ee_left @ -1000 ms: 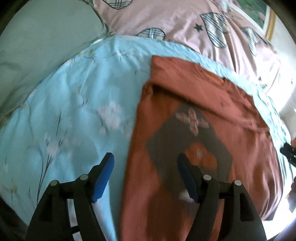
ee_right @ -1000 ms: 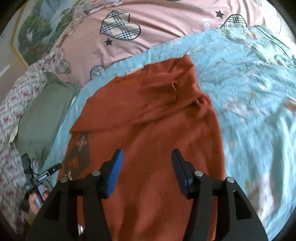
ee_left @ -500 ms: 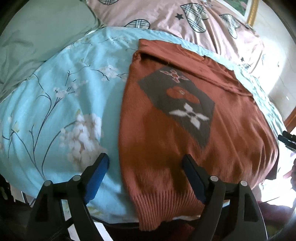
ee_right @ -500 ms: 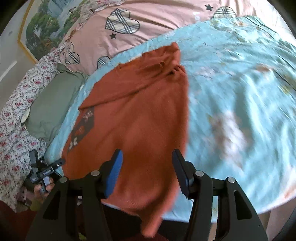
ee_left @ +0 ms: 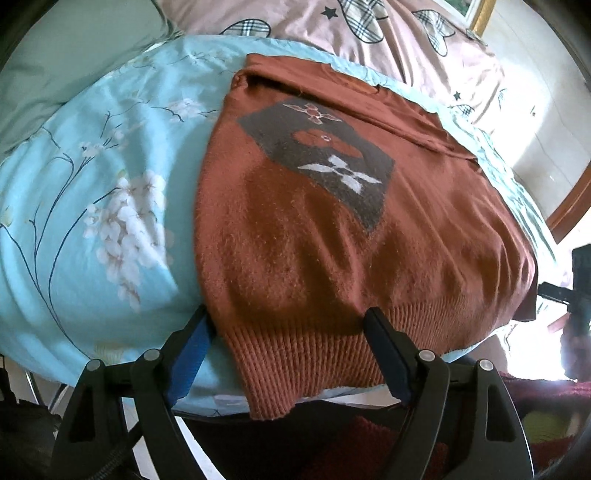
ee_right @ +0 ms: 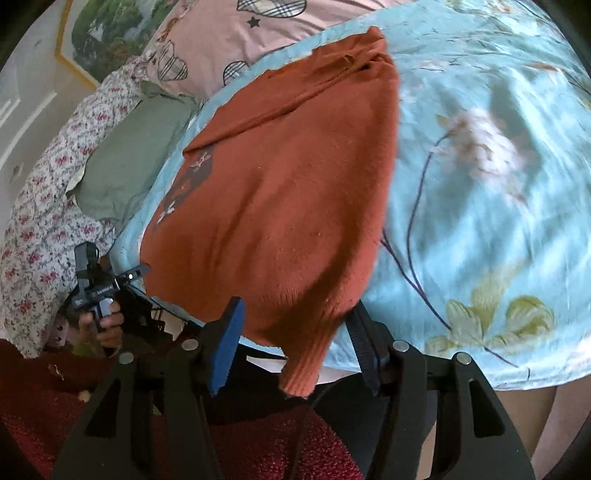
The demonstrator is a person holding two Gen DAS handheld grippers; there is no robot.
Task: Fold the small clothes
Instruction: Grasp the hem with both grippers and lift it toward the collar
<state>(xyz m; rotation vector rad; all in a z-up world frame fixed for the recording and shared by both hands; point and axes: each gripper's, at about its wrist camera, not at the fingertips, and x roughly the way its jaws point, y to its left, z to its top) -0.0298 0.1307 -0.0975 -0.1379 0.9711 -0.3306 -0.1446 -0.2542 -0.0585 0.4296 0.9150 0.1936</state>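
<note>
A rust-orange knitted sweater (ee_left: 332, 229) with a grey diamond patch lies flat on the light blue floral bedspread (ee_left: 92, 192), its sleeves folded in. Its ribbed hem (ee_left: 303, 350) hangs over the near bed edge. My left gripper (ee_left: 288, 332) is open, its fingers either side of the hem's left part. In the right wrist view the sweater (ee_right: 288, 177) shows from its other side. My right gripper (ee_right: 295, 332) is open around the hem's right corner (ee_right: 303, 373), which hangs down between the fingers. The left gripper also shows there (ee_right: 99, 284), in a hand.
A green pillow (ee_right: 125, 166) and a pink heart-print quilt (ee_left: 388, 37) lie at the head of the bed. A flowered sheet (ee_right: 33, 206) is on the far left. A dark red rug (ee_right: 258, 443) covers the floor below the bed edge. A framed picture (ee_right: 107, 33) hangs on the wall.
Both grippers have pulled back toward the near bed edge, from over the sweater's body to its hanging hem. The sweater has stayed in place. Both stay open.
</note>
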